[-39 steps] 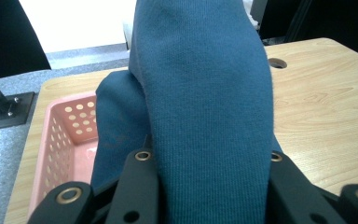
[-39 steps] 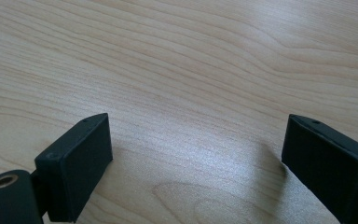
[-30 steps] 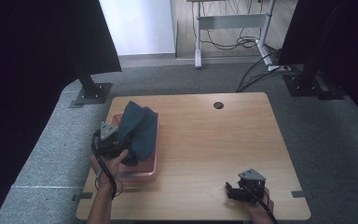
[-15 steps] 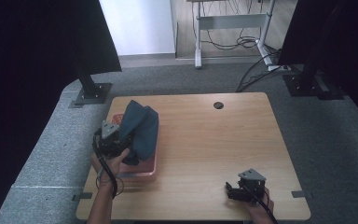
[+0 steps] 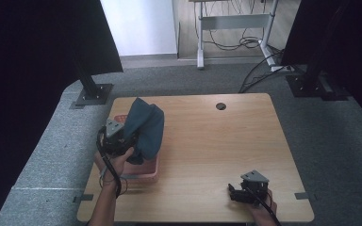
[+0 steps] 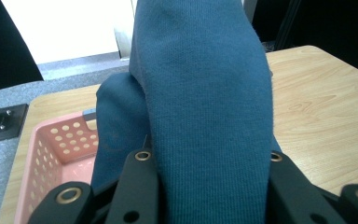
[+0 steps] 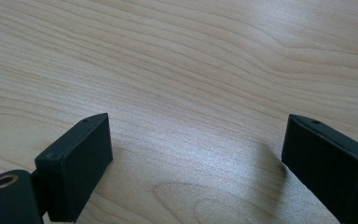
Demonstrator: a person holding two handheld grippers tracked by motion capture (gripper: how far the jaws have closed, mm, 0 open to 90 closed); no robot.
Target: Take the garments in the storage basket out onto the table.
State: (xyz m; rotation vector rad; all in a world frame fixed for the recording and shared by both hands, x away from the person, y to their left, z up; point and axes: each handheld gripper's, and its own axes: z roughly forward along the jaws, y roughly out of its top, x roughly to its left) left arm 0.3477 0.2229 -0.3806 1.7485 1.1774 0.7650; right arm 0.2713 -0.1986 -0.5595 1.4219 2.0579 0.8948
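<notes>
Blue cloth point(image 6: 200, 107) is clamped in the left gripper point(image 5: 122, 137), jaws pressed tight on both sides of a thick fold of it. In the high view the cloth point(image 5: 143, 128) stands up off the gripper and hangs over the pink perforated basket point(image 5: 143, 172) at the left side of the wooden table point(image 5: 212, 141); the left gripper view shows the basket point(image 6: 56, 154) just below and left of the fabric. Over at the near right edge, the right gripper point(image 5: 245, 190) sits low over bare wood, jaws spread wide apart with nothing between them, well away from the cloth.
</notes>
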